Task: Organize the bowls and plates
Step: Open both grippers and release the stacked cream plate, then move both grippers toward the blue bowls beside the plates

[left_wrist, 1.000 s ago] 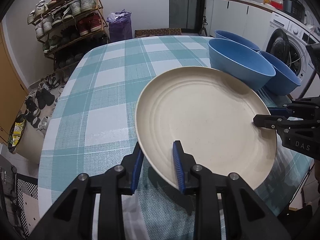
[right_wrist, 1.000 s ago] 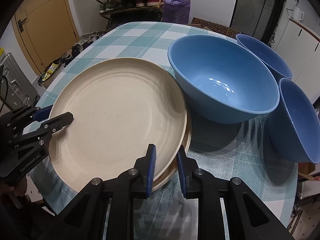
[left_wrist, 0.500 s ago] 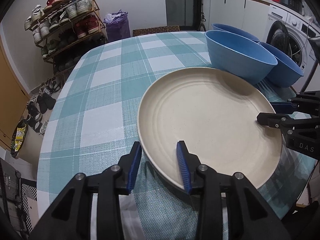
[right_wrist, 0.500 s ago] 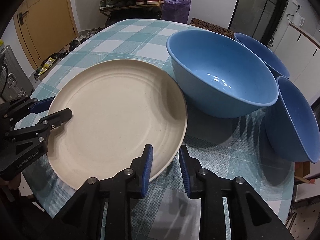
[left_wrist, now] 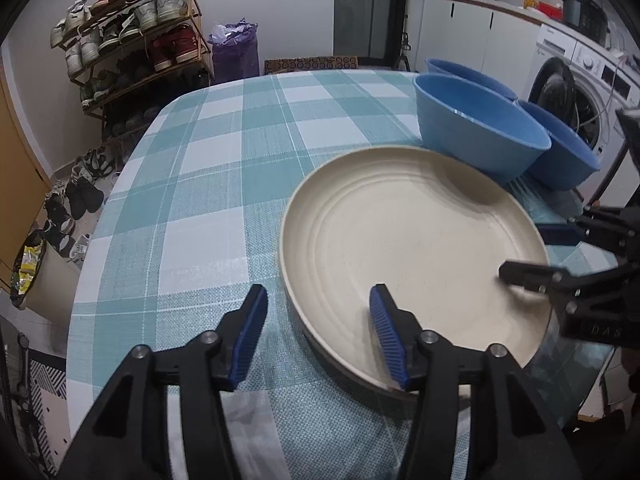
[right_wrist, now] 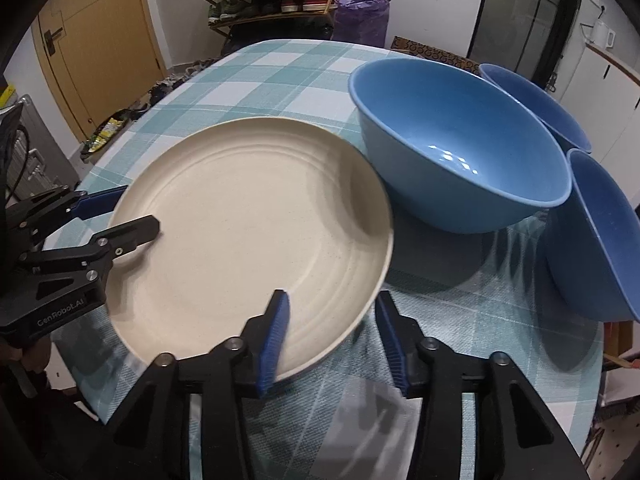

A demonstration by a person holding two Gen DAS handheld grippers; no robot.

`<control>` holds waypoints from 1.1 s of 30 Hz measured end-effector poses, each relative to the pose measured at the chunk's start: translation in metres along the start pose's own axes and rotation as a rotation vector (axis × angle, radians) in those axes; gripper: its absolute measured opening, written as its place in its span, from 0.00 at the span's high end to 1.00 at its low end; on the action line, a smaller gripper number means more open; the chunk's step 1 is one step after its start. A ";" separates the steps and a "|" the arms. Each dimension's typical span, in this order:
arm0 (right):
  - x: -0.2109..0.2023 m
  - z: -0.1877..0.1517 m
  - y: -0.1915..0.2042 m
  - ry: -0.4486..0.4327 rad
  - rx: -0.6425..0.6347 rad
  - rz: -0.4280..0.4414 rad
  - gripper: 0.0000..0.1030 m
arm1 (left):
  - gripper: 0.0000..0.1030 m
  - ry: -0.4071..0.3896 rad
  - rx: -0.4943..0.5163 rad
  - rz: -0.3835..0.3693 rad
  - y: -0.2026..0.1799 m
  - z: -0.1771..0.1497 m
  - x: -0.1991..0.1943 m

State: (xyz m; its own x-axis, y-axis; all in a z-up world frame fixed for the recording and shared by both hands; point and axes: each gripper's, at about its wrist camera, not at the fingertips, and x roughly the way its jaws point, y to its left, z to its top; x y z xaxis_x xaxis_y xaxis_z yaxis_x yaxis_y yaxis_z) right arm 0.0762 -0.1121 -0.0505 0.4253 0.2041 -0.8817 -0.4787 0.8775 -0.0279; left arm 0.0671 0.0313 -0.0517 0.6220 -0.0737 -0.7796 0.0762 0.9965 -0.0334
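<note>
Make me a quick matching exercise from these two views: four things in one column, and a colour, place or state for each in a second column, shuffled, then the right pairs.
Things:
1. plate
2. nearest bowl
3. shoe rack
4. left gripper

Descriptions:
A. blue, beside the plate
B. cream, flat on the checked cloth
C. jaws opening, astride the plate's rim
D. on the floor past the table

Pairs: 1-B, 2-A, 3-D, 4-C
</note>
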 end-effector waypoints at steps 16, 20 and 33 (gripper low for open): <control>-0.049 0.007 -0.004 -0.171 0.021 0.096 0.05 | 0.00 -0.156 -0.109 -0.109 0.015 0.015 -0.046; -0.067 0.008 -0.012 -0.222 0.027 0.093 0.01 | 0.00 -0.173 -0.092 -0.103 0.009 0.020 -0.051; -0.124 0.006 -0.059 -0.316 0.113 0.034 0.01 | 0.00 -0.234 -0.057 -0.058 -0.008 0.053 -0.069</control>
State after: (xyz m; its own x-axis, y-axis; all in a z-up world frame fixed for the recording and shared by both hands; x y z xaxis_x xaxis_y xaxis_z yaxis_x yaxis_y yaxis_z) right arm 0.0564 -0.1862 0.0631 0.6362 0.3431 -0.6911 -0.4164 0.9067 0.0668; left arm 0.0647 0.0268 0.0353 0.7819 -0.1317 -0.6094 0.0776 0.9904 -0.1144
